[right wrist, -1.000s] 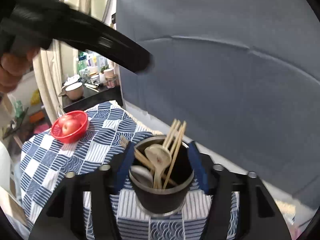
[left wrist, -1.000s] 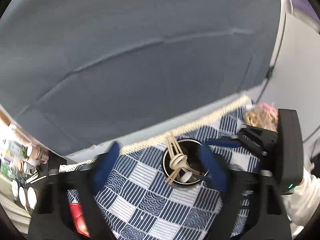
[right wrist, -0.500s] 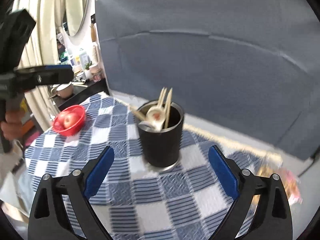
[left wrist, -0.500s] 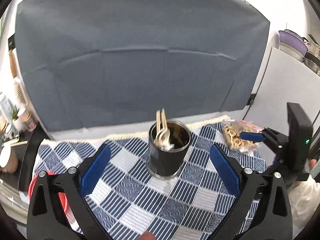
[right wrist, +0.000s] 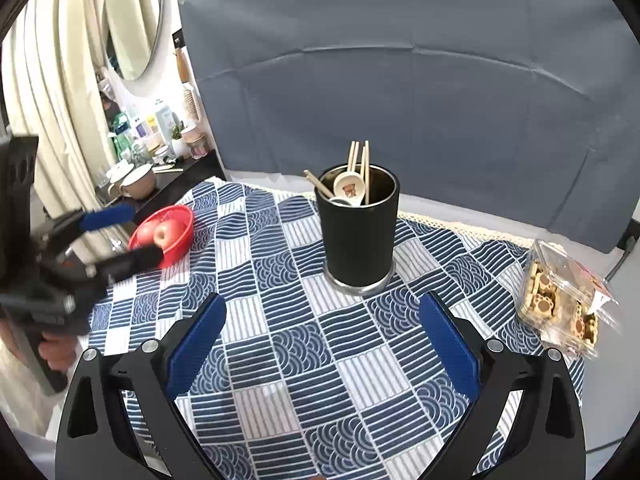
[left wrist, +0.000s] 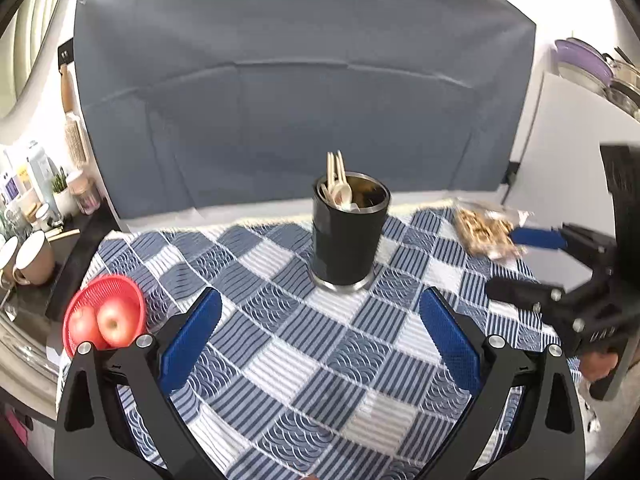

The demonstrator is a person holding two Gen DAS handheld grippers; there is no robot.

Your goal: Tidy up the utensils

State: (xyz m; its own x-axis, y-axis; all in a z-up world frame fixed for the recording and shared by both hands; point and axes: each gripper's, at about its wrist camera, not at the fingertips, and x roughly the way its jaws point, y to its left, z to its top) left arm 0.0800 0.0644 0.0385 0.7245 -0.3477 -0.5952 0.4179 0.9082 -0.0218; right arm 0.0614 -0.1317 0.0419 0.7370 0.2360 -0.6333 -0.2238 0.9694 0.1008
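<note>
A black utensil holder (left wrist: 350,232) is seen upright on a blue-and-white checked tablecloth (left wrist: 320,344), near the cloth's far edge, in front of a grey backdrop (left wrist: 304,112). Wooden chopsticks (right wrist: 360,164) and a pale spoon (right wrist: 351,189) stand inside it.

Left wrist view: the left gripper (left wrist: 320,336) is held with jaws wide apart, nothing between the blue pads (left wrist: 188,336). The right gripper (left wrist: 560,276) is caught at the right edge, blurred, a hand (left wrist: 598,364) below it. Pans are visible on a shelf at upper right, not shown in the other view.

Right wrist view: the right gripper (right wrist: 322,344) is spread wide and empty. A bear print on the spoon bowl can be read here only. A clear box of biscuits (right wrist: 560,300) is shown sharply at the cloth's right edge; in the left view it is blurred. A round mirror (right wrist: 134,20) and curtain are shown at upper left. The left gripper (right wrist: 116,236) appears at the left, blurred, its jaws apart.

A red basket (right wrist: 168,234) with apples (left wrist: 116,322) sits at the cloth's left side in both views.

Against the earlier frames: a second ago the holder sat between the right gripper's pads; those jaws have just been opening, and the holder now stands clear ahead of both grippers. Both cameras are now farther from it.
</note>
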